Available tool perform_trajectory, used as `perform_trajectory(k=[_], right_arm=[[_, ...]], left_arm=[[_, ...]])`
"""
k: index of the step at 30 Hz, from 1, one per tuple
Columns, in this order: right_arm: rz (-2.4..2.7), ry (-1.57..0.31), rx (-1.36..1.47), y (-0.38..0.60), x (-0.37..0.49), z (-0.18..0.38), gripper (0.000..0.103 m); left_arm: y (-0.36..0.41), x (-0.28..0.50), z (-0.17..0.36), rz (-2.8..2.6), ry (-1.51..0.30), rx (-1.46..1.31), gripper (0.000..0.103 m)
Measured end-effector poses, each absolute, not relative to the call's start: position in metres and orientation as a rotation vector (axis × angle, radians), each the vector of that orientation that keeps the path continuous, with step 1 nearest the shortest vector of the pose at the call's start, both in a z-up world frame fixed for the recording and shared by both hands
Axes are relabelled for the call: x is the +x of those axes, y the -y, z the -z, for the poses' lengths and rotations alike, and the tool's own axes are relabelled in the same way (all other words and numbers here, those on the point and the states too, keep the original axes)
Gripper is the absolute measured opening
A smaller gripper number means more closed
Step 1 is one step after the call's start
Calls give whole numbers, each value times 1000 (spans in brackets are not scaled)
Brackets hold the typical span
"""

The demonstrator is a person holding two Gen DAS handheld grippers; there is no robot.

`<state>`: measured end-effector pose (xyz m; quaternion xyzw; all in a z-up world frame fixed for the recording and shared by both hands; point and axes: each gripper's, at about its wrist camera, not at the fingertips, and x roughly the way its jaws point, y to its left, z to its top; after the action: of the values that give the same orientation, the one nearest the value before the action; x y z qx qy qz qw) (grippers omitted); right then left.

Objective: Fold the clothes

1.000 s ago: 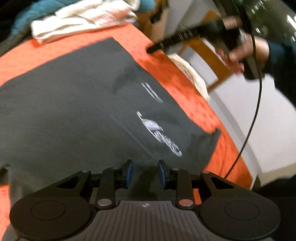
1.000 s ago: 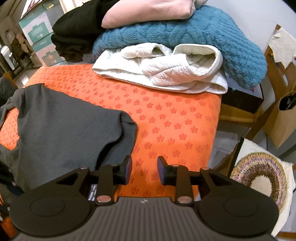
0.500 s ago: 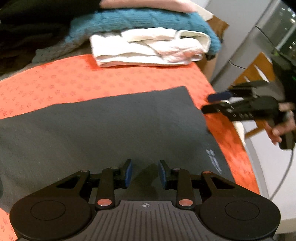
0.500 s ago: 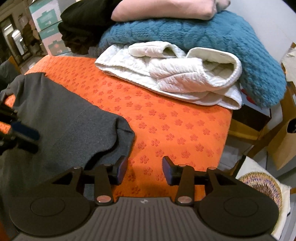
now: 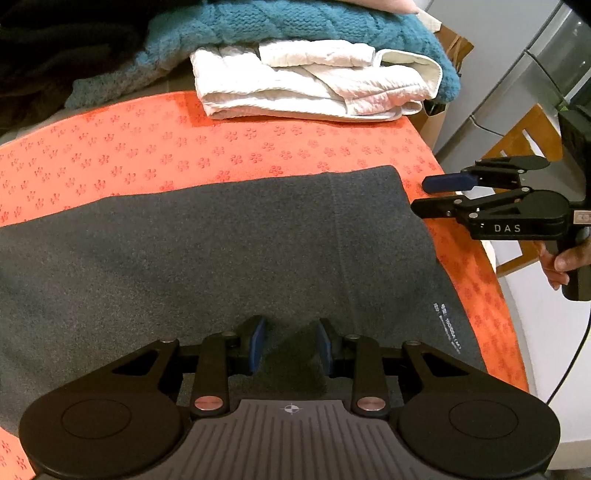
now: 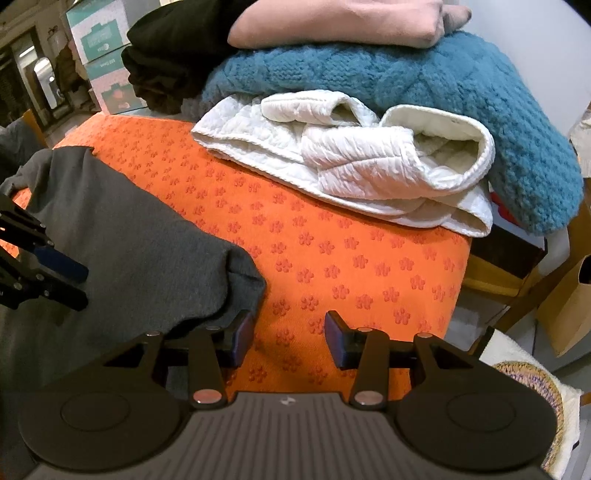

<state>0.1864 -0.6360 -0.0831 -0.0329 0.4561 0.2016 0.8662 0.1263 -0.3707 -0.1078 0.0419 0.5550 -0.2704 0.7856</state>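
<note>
Under left gripper [image 5: 290, 345]: grey garment [image 5: 221, 251].

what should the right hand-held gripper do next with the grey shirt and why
Probably slide the right hand-held gripper left onto the grey shirt edge and close. Its jaws stand open over bare orange cloth, with the shirt's rounded fold just beside its left finger.

A grey shirt [image 5: 221, 258] lies flat on the orange cloth [image 5: 147, 155]; beyond the shirt sit white bedding [image 5: 314, 88] and a teal knit [image 5: 295, 22].
</note>
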Motion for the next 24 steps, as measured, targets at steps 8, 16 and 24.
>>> perform_trajectory(k=[8, 16, 24], right_arm=[[-464, -924, -103, 622, 189, 83, 49], [-440, -857, -117, 606, 200, 88, 49], [-366, -786, -3, 637, 199, 69, 57]], left_arm=[[372, 128, 107, 579, -1205, 95, 34], [373, 127, 108, 576, -1203, 99, 34], [371, 127, 109, 583, -1200, 92, 34]])
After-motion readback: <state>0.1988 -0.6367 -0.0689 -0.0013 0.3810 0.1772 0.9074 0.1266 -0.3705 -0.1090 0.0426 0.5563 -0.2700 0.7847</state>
